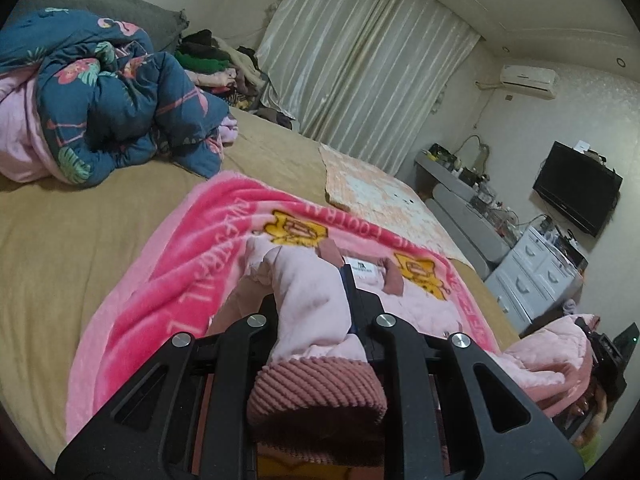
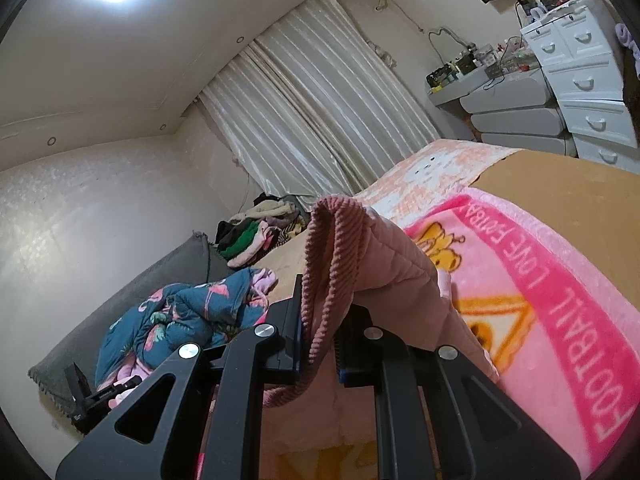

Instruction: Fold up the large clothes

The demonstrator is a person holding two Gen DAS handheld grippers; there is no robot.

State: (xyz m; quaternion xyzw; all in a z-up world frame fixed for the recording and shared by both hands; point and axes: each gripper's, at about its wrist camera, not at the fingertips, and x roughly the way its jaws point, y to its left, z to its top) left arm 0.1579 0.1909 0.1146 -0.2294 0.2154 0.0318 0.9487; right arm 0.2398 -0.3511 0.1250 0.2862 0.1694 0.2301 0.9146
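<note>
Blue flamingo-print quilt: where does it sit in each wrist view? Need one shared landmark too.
Left wrist: blue flamingo-print quilt lies bunched at upper left, on the bed.
Right wrist: it lies at lower left, just left of the gripper's fingers.
Shared landmark: the cream curtain behind the bed.

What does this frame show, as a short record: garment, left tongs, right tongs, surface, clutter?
garment: pink jacket with ribbed hem, lifted over a pink blanket
left tongs: shut on the jacket
right tongs: shut on the jacket's ribbed edge
surface: bed with tan sheet
clutter: blue floral quilt bunched at the head of the bed; clothes pile by the curtain
</note>
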